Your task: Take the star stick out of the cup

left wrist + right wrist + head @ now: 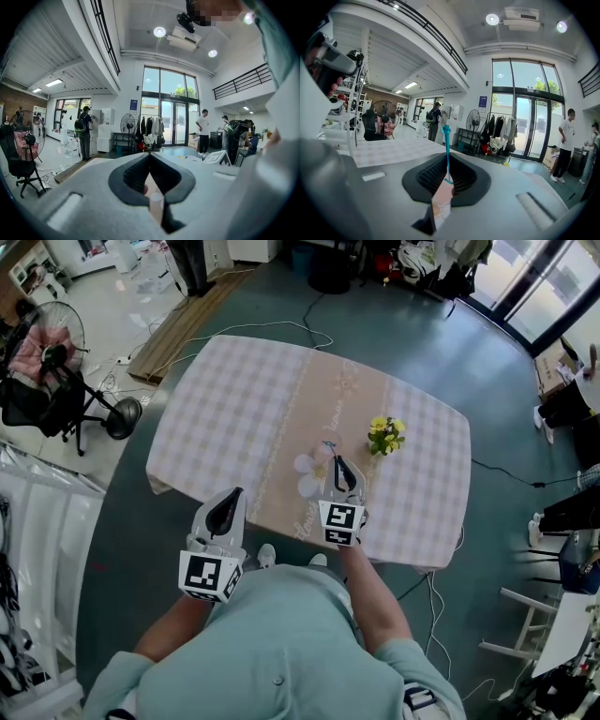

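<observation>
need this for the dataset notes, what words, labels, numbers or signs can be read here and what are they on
No text can be read in any of these views.
Cursive script on the table runner: too small to read.
Blue sign beside the glass doors: too blurred to read.
Marker cubes, left and right: black and white square patterns only, no letters or numbers.

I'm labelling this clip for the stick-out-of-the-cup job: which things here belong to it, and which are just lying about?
Job: teal stick; right hand-held gripper, shut on it; pale cups.
Lying about: yellow flowers; floor fan.
</observation>
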